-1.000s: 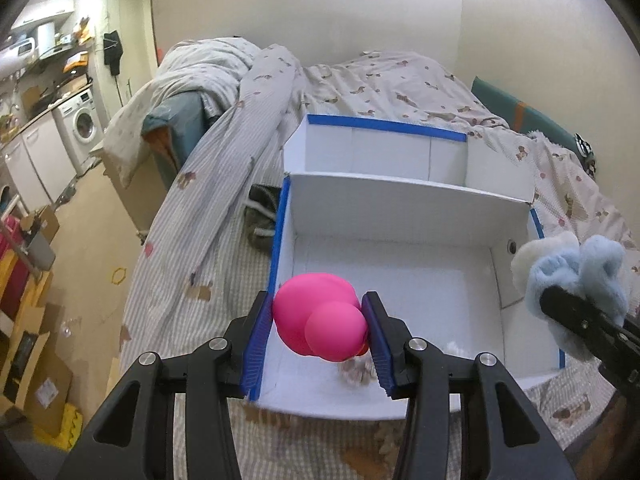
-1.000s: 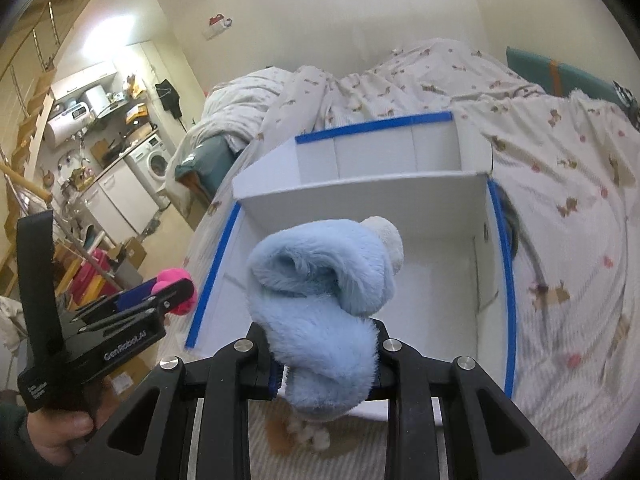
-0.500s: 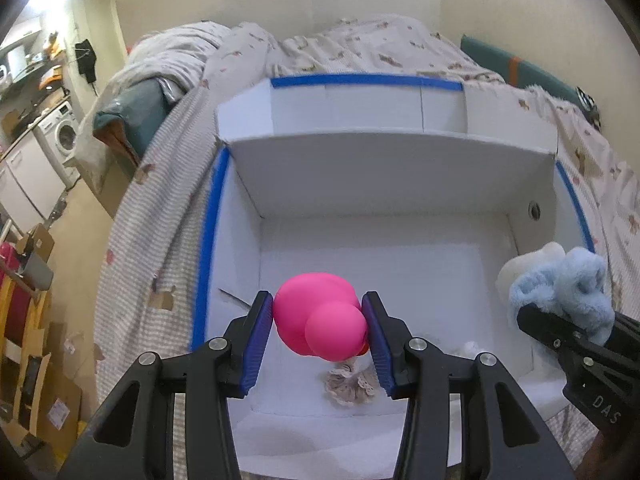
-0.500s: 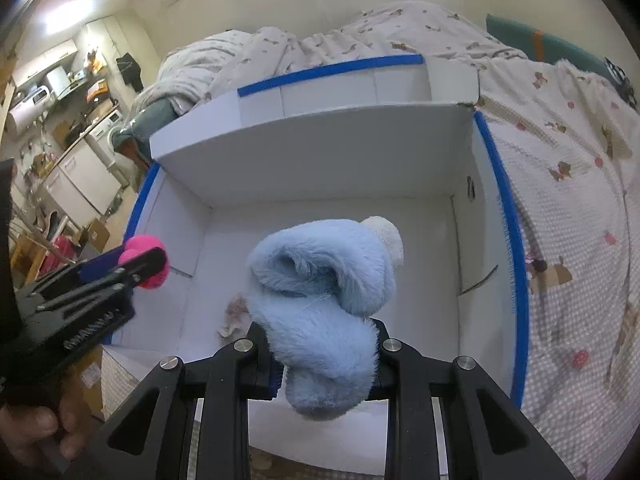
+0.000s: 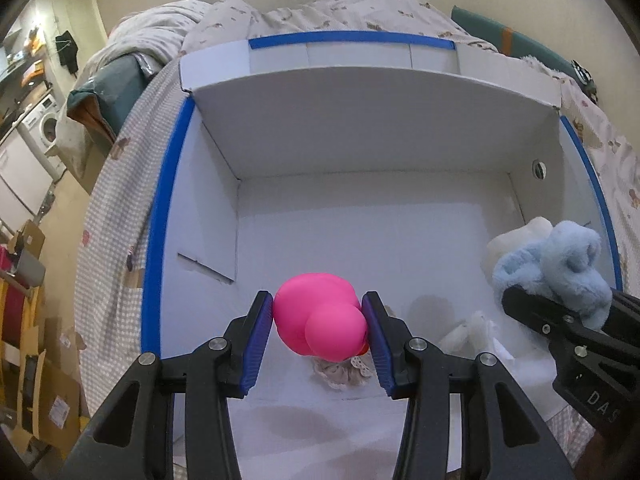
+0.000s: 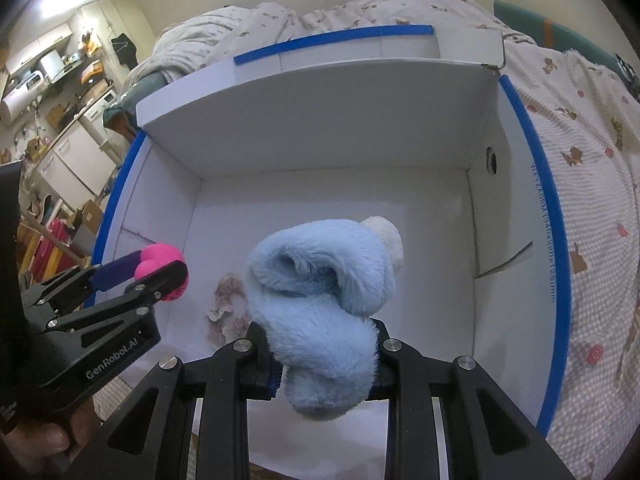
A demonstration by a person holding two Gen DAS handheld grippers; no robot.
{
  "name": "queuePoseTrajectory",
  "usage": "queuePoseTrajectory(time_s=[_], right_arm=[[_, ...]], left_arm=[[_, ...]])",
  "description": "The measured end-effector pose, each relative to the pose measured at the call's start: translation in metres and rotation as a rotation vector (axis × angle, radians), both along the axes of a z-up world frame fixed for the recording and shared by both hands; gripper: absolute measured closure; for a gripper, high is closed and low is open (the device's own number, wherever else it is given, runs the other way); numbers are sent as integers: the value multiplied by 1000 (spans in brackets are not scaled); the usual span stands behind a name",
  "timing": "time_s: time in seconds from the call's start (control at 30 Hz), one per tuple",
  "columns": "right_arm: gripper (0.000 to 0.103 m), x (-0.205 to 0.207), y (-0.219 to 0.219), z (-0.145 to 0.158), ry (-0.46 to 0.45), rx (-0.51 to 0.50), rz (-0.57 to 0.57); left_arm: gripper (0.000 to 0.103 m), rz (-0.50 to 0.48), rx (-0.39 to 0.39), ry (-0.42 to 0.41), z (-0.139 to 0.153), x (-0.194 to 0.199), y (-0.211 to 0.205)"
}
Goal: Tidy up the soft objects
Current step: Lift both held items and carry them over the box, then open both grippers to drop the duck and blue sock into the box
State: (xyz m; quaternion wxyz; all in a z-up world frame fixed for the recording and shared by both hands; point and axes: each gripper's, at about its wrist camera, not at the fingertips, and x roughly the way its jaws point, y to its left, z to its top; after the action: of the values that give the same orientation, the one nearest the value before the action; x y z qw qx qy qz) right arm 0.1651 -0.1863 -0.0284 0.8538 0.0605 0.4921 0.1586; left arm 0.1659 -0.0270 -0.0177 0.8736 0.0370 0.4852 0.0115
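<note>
My left gripper (image 5: 319,316) is shut on a pink soft toy (image 5: 320,316) and holds it above the floor of a white cardboard box (image 5: 360,120) with blue-taped edges. My right gripper (image 6: 320,344) is shut on a light blue plush toy (image 6: 320,292) with a cream part, also held over the box. The plush shows at the right in the left wrist view (image 5: 556,268). The pink toy shows at the left in the right wrist view (image 6: 162,266). A beige frilly fabric piece (image 6: 226,308) lies on the box floor under both toys.
The box sits on a bed with a patterned cover (image 6: 592,160). A rumpled duvet (image 5: 168,32) lies behind the box. Left of the bed are the room floor, cardboard boxes (image 5: 36,380) and a washing machine (image 5: 44,128).
Both grippers have moved forward and down over the box with their toys still held. The box now fills both views and the toys hang lower inside it.
</note>
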Motion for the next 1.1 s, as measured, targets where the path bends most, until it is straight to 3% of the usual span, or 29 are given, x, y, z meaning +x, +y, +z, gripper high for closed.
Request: queuePoseTrajectory(time_s=[0.6, 0.67, 0.8, 0.93, 1.1], right_arm=[[70, 2, 3, -2, 14, 26, 15], [58, 3, 3, -1, 15, 25, 6], [56, 4, 3, -1, 12, 12, -1], [36, 3, 1, 2, -2, 25, -15], [14, 3, -5, 7, -16, 74, -29]], left_arm=[[60, -12, -21, 41, -7, -4, 0], [60, -23, -38, 47, -7, -4, 0], [48, -18, -29, 30, -4, -5, 1], [39, -16, -43, 25, -1, -6, 2], [36, -1, -31, 23, 0, -6, 3]])
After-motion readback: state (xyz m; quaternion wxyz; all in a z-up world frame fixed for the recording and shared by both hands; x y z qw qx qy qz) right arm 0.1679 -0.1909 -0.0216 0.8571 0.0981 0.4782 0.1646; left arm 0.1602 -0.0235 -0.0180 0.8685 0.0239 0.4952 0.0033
